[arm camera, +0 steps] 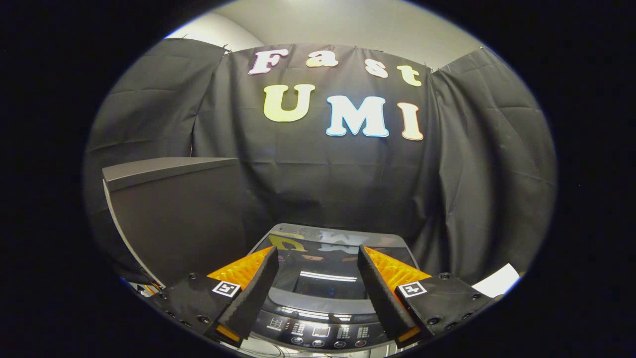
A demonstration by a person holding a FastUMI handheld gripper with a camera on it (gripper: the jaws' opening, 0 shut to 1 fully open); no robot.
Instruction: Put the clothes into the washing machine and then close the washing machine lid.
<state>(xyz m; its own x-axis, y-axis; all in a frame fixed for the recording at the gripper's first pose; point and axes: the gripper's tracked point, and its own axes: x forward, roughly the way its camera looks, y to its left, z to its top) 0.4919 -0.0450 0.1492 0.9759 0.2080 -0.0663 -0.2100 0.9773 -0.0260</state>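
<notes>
A: Looking at the gripper point(318, 261): fingers spread wide, holding nothing, hovering over the washing machine point(323, 293), whose glass lid point(325, 278) lies flat beyond the control panel point(318, 333).

B: Clothes? Can't spot any. They're probably soft and light, so pinch a bunched fold.

Dark cabinet point(169, 214) left, white sheet point(497, 281) right, black cloth wall point(477, 164) behind.

No legible text — washing machine point(318, 298) panel markings too small.
</notes>
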